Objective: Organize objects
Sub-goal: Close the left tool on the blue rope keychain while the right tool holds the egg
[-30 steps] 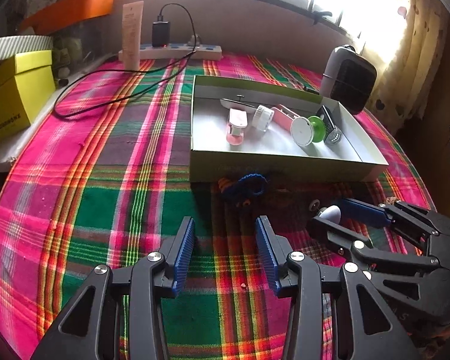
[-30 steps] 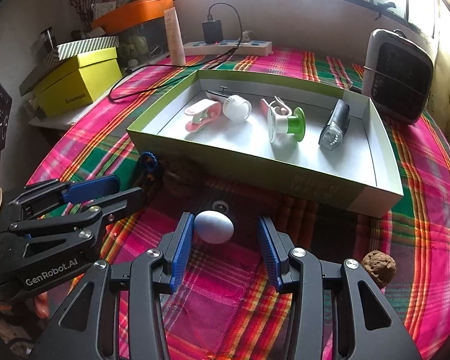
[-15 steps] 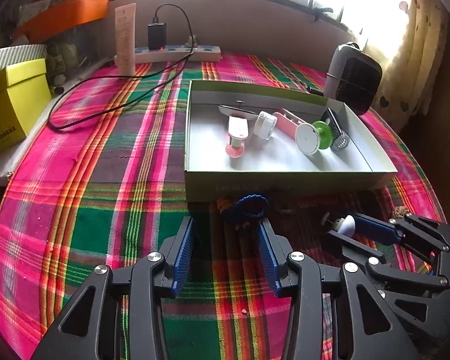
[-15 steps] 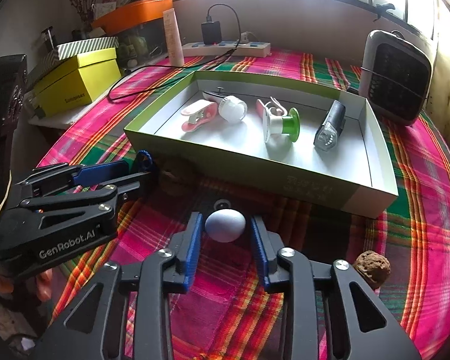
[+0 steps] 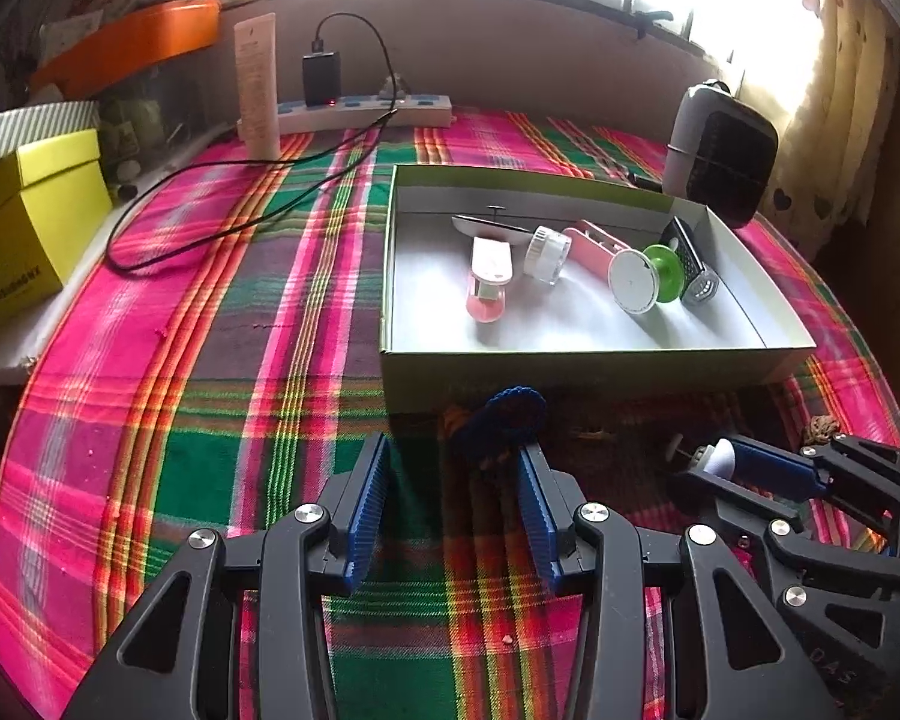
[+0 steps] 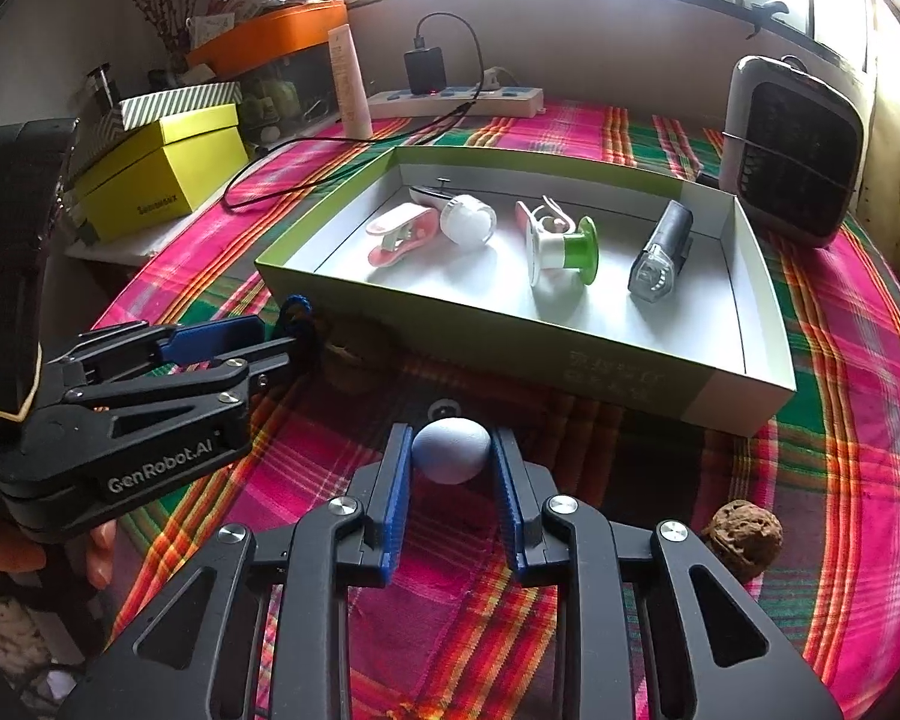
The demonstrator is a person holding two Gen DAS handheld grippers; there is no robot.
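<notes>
White egg-shaped ball (image 6: pixel 452 450) sits on the plaid tablecloth (image 6: pixel 840 360) just in front of the green-rimmed box (image 6: pixel 510 348). The right gripper (image 6: pixel 452 457) is closing, and its blue pads (image 6: pixel 397 480) touch the ball on both sides. The left gripper (image 5: pixel 453 483) stands with its jaws apart and nothing clamped; a blue crocheted ring (image 5: pixel 510 420) lies at its tips. Inside the box are a pink clip (image 6: pixel 402 234), a green spool (image 6: pixel 579 249) and a black bike light (image 6: pixel 660 252). A walnut (image 6: pixel 747 540) rests on the cloth nearby.
</notes>
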